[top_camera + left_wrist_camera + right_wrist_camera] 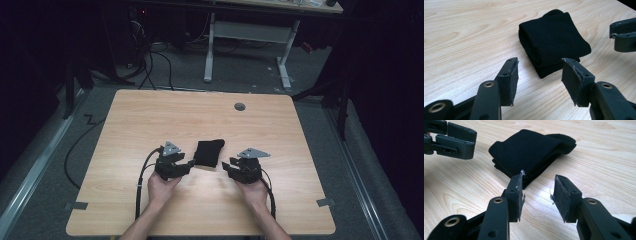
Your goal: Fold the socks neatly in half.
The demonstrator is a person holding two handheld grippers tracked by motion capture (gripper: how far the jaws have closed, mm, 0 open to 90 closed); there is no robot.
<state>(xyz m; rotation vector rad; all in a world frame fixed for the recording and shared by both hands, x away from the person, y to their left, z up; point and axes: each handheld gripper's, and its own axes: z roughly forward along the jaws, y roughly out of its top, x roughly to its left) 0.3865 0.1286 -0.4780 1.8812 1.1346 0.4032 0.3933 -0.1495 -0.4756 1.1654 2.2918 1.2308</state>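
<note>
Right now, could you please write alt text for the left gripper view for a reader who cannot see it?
A folded black cloth lies on a light wooden table, just beyond the open jaws of the left hand-held gripper, which hold nothing. The tip of the right hand-held gripper enters at the right edge.

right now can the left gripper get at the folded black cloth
Probably yes. The left gripper has open jaws aimed at the folded black cloth, with bare table between them. The right gripper sits at the cloth's other side.
</note>
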